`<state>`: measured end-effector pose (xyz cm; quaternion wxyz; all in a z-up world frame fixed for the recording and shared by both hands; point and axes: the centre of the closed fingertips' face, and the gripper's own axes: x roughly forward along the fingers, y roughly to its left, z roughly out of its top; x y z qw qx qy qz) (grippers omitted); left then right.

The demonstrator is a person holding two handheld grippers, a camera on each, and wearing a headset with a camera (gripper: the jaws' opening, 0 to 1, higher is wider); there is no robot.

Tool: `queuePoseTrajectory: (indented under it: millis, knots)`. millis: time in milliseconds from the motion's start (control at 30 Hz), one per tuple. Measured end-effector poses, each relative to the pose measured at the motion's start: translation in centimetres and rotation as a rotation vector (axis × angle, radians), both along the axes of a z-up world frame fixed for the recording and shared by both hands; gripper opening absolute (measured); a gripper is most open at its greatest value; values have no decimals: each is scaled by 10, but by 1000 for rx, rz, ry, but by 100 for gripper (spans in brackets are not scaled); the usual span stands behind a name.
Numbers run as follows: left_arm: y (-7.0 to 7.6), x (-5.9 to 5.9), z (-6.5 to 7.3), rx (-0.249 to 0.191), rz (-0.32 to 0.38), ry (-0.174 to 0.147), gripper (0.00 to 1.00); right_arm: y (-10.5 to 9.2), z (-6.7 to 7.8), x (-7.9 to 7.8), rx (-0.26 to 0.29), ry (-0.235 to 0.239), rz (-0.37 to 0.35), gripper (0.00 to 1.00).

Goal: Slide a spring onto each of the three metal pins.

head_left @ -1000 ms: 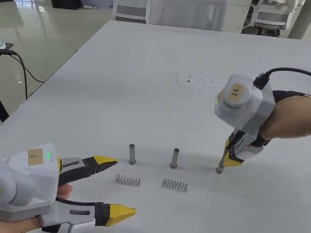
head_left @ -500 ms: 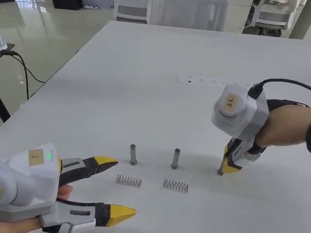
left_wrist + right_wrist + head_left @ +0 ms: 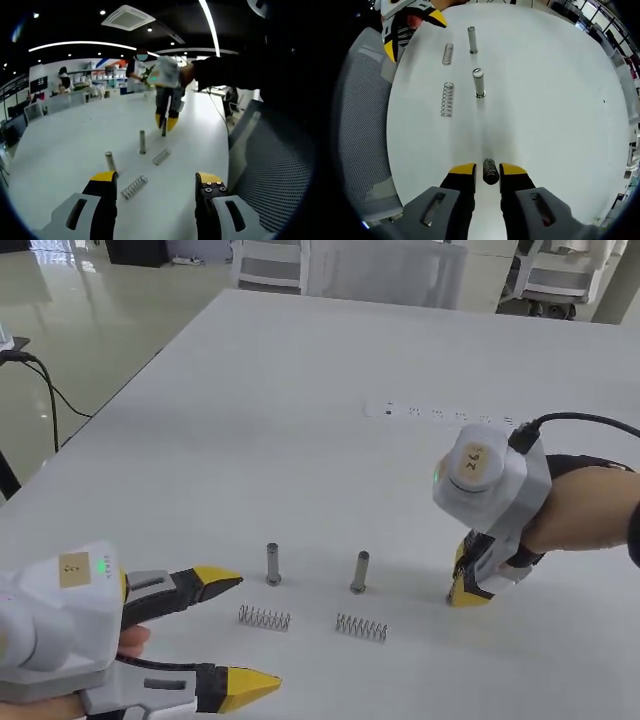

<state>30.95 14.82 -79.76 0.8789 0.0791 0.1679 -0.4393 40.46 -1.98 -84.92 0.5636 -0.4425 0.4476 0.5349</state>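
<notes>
- Evidently, the right gripper (image 3: 468, 590) clamps its jaws on a spring (image 3: 490, 172), held low at the row's right end, probably to seat it.
- The left gripper (image 3: 156, 177) waits with its jaws wide apart.
- Two loose springs (image 3: 264, 617) lie beside the bare pins (image 3: 272, 563).

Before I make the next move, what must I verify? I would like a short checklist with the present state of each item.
1. Right gripper jaws closed on the held spring: ok.
2. Held spring pushed fully down: cannot tell.
3. Left pin and middle pin upright and bare: ok.
4. Left spring and middle spring lying loose beside them: ok.
5. Left gripper jaws open, holding nothing: ok.
</notes>
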Motion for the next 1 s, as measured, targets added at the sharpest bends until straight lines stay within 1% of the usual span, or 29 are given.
queuePoseTrajectory:
  millis: [200,400,500,633,733,900,1000]
  knots:
    - [-1,0,0,3,-5,-1,58,3,7,0,18,-23,6,20]
    - [-1,0,0,7,-5,-2,58,10,20,0,42,-56,22,21]
    - [-2,-1,0,7,-8,-4,58,16,26,0,65,-72,26,21]
    - [-2,0,1,7,-9,-6,58,26,33,-6,104,-70,29,21]
    - [-2,0,1,9,-11,-7,58,33,35,-13,129,-59,33,21]
    - [-4,0,2,9,-15,-11,58,41,38,-20,144,-58,42,21]
    - [-4,0,3,9,-17,-13,58,47,38,-25,158,-49,45,20]
